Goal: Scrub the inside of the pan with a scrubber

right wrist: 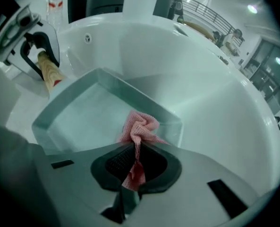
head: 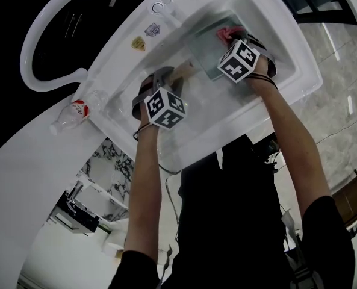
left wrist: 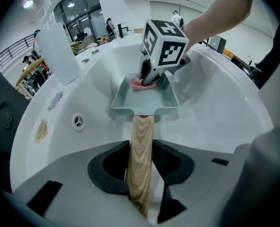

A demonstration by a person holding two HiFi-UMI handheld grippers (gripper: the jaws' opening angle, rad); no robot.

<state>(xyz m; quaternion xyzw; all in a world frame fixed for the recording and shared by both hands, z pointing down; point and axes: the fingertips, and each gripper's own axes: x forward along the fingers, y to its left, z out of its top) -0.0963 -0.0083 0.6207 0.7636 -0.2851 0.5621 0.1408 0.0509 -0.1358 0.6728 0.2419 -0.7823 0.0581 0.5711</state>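
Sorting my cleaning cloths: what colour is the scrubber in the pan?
The scrubber is pink; the right gripper view shows it best.

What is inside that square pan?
A pink scrubber, pinched by the right gripper, at the end of the pan away from its handle. The rest looks bare; what lies beneath the scrubber is covered.

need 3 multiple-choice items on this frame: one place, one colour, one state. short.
1. Where is the pan? A on the counter B in the sink C on a stove
2. Colour of the scrubber? A pink B yellow C blue
3. The left gripper is: A open, empty B shut on the scrubber C shut on the pan's wooden handle
Key: 1 B, white basin walls surround it; 2 A, pink mesh between the right gripper's jaws; 3 C, its jaws clamp the handle.
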